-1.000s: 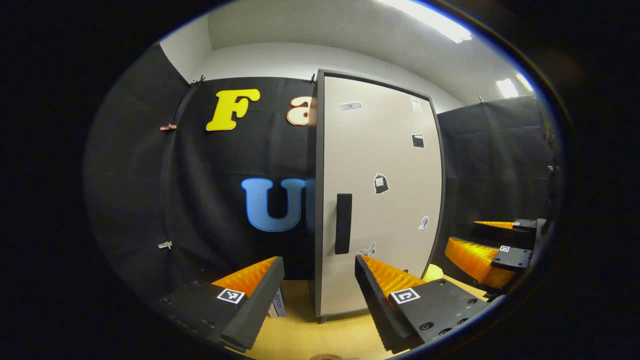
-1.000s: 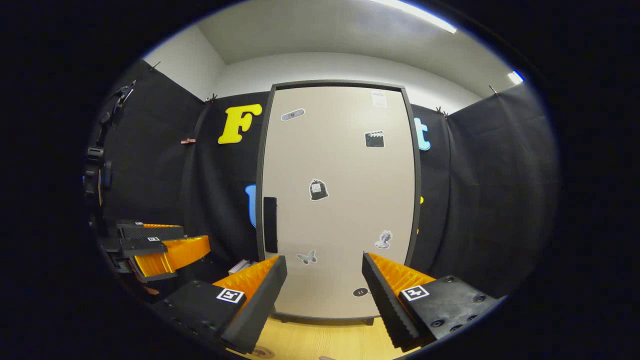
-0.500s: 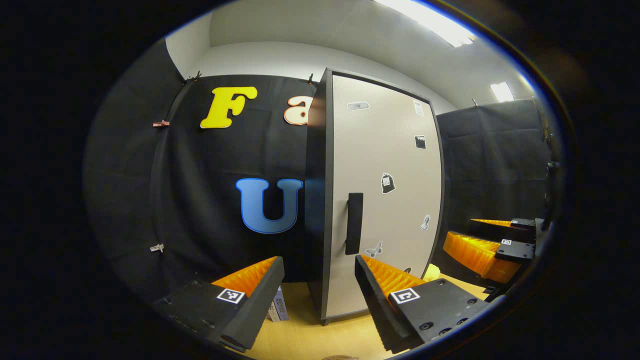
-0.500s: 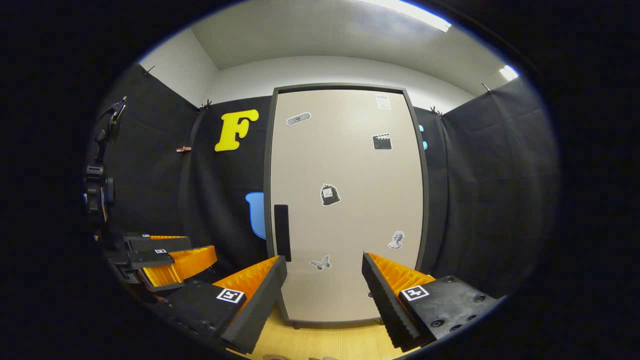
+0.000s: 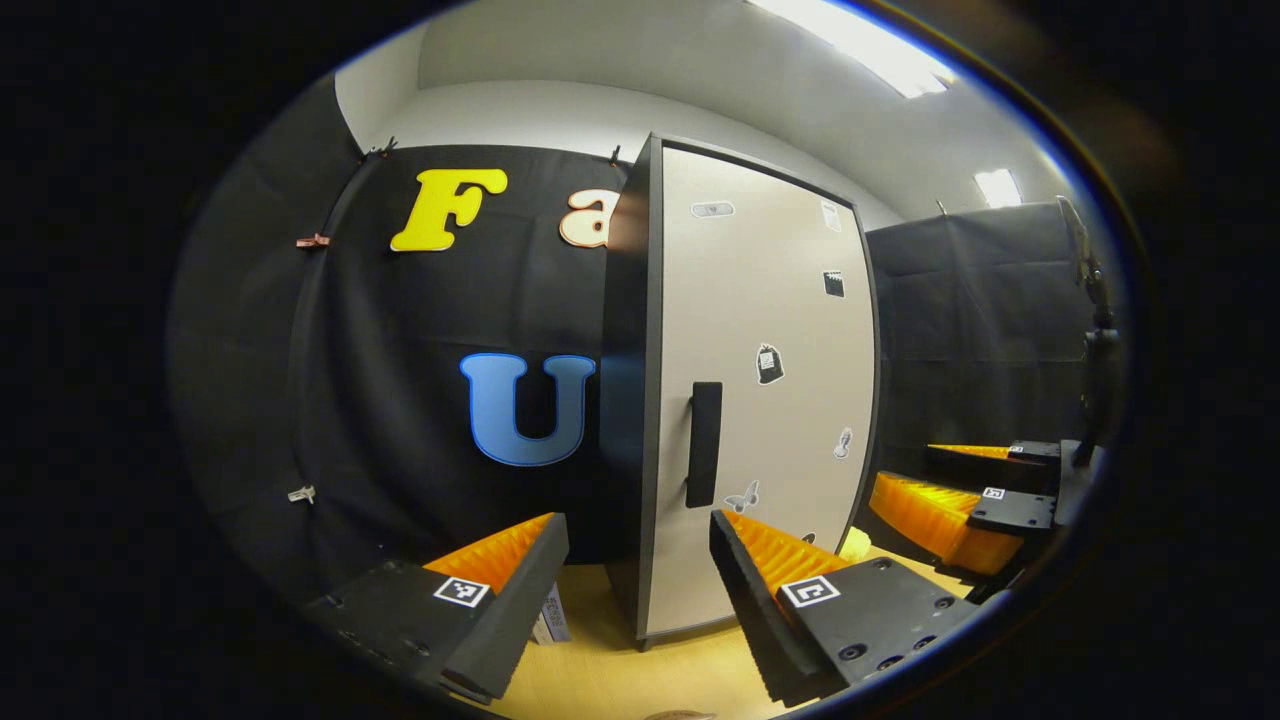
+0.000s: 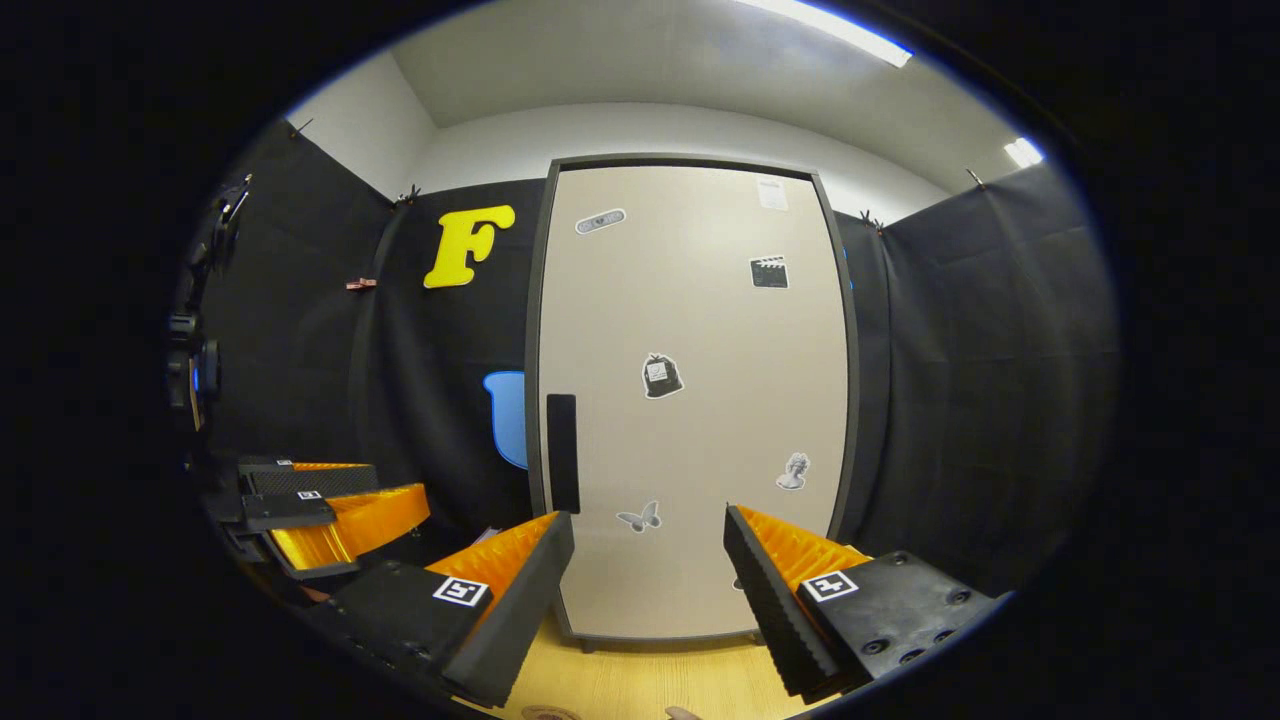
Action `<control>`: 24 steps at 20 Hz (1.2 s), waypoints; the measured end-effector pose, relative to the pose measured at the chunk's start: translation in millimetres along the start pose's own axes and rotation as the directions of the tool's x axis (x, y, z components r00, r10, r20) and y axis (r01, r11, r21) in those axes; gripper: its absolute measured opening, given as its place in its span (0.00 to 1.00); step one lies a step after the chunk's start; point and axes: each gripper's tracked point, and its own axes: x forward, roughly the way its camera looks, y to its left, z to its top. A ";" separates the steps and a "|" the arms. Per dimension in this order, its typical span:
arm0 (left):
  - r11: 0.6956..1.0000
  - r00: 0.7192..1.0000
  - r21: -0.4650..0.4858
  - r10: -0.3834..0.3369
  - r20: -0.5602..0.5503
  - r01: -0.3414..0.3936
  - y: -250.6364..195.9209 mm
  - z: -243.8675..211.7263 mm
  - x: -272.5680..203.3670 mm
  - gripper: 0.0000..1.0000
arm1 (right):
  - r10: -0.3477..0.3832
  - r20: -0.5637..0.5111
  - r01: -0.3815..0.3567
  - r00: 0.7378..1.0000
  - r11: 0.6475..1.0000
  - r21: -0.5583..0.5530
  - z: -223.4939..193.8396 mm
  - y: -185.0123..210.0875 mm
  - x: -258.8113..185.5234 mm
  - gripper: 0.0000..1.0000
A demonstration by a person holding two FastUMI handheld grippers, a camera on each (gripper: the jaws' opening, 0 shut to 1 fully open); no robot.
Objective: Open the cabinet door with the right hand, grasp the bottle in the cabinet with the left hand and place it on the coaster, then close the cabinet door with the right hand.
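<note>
Beige and dark-framed, the cabinet door (image 6: 690, 400) stands closed in the right gripper view, reaching from about 12 o'clock down toward 6 o'clock. Its dark vertical handle (image 6: 562, 453) sits near the door's left edge, at about 8 o'clock from the door's middle, and small stickers dot the panel.

Compared with a second ago, the door sits a touch larger and more central in this view, and the handle lies closer above the right gripper's left finger. That suggests the right gripper (image 6: 648, 575) has edged toward the door, so the opening step appears to be only an approach; nothing has been touched yet. Its jaws stand wide apart, holding nothing.

In the left gripper view the cabinet (image 5: 740, 390) has turned a little, now showing more of its dark side panel at 9 o'clock of the door. The left gripper (image 5: 638, 580) is spread apart and empty, waiting near the wooden table (image 5: 610, 670). The right gripper also shows there at about 4 o'clock.

The bottle cannot be seen; by the task it should be inside the closed cabinet, whose contents are hidden. A round brownish object at 6 o'clock on the table edge may be the coaster (image 5: 680, 714), though it is too cropped to tell.
</note>
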 end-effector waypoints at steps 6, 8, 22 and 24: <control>1.000 1.000 -0.003 0.014 0.004 -0.014 15.3 -1.8 -4.1 0.90 | 0.029 -0.010 -0.029 1.000 1.000 0.001 -4.7 19.2 19.9 0.98; 1.000 1.000 -0.005 0.014 0.000 -0.014 20.0 -2.4 -4.6 0.90 | 0.044 -0.014 -0.044 0.999 0.999 -0.002 -8.6 30.4 34.2 0.98; 0.998 0.998 -0.024 -0.065 -0.025 0.065 32.8 -15.7 0.1 0.90 | 0.031 -0.017 -0.030 0.999 0.999 0.038 -21.8 75.7 138.4 0.94; 0.997 0.997 -0.029 -0.076 -0.029 0.075 35.0 -17.9 3.4 0.90 | 0.014 -0.013 -0.013 1.000 0.999 0.031 -21.9 74.5 150.4 0.91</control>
